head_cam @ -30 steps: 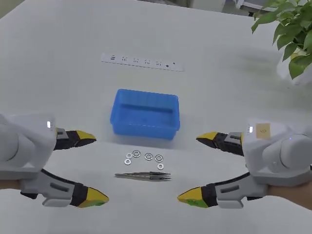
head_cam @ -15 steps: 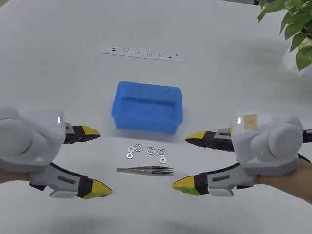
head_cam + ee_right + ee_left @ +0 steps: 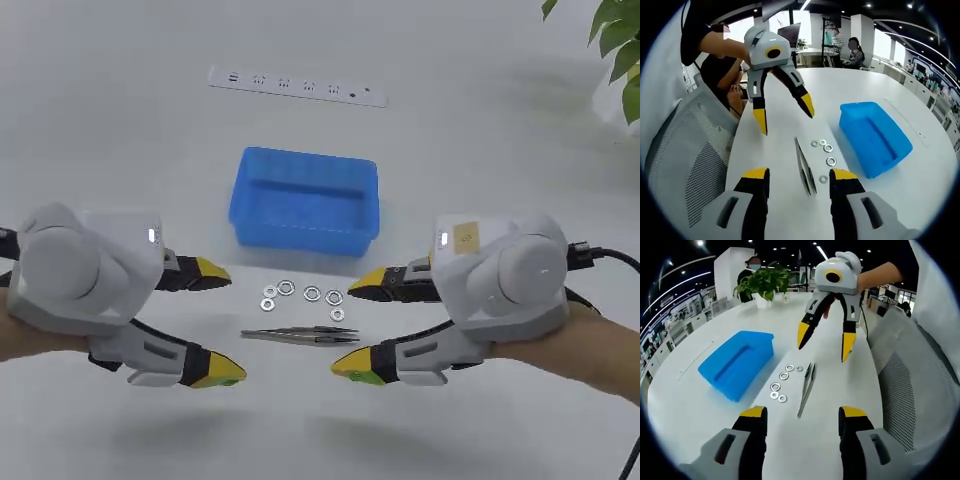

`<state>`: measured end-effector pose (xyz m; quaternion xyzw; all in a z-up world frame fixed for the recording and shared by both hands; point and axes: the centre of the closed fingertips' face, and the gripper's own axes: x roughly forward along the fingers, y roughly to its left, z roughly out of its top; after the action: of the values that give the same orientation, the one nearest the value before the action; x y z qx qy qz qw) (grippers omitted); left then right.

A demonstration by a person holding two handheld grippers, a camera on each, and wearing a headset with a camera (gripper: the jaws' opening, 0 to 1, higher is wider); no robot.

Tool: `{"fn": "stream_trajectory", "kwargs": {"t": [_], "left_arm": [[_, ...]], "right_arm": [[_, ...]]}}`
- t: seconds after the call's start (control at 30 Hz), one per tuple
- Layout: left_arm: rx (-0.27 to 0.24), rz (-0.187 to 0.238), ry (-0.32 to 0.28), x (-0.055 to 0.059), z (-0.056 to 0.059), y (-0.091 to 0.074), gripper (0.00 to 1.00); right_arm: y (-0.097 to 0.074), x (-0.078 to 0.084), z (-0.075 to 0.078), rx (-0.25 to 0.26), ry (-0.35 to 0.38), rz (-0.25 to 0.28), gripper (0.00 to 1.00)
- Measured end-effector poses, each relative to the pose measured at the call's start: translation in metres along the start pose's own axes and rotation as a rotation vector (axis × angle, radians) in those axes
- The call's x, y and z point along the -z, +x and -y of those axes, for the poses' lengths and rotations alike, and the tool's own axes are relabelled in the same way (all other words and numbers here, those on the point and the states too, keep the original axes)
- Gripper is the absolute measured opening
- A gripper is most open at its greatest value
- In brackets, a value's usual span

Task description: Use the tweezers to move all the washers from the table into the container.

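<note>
Head view: tweezers (image 3: 298,335) on the table (image 3: 500,120), long axis 9-to-3, between left gripper (image 3: 232,322) and right gripper (image 3: 344,328). Both spread wide, empty. Washers (image 3: 300,295) at tweezers' 12, container (image 3: 305,200) beyond.
Left gripper view: tweezers at 12, end-on.
Right gripper view: likewise; neither gripper judged nearer.

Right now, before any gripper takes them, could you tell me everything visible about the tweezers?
The tweezers look like slim grey metal: two thin arms joined at the end nearer the left gripper, spreading toward the right gripper. They lie flat on the white table, crosswise in the head view, just on the near side of the washers. Both grippers are open; neither holds them. Whether the nearest washer touches them, I cannot tell.
</note>
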<state>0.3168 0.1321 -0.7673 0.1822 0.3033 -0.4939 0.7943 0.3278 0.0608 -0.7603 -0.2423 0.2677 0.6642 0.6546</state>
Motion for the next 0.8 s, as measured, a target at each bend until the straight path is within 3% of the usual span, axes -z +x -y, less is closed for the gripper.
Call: {"fn": "stream_trajectory", "kwargs": {"t": [0.4,0.67,0.8], "left_arm": [[0.032,-0.031,0.005,0.005,0.001,0.011,0.52],[0.062,-0.079,0.047,0.011,0.002,0.020,0.36],[0.078,-0.105,0.078,0.011,0.004,0.024,0.31]], "right_arm": [[0.021,0.004,0.002,-0.052,-0.014,-0.036,0.33],[0.036,0.021,0.005,-0.079,-0.070,-0.131,0.23],[0.040,0.023,0.006,-0.093,-0.050,-0.140,0.17]]}}
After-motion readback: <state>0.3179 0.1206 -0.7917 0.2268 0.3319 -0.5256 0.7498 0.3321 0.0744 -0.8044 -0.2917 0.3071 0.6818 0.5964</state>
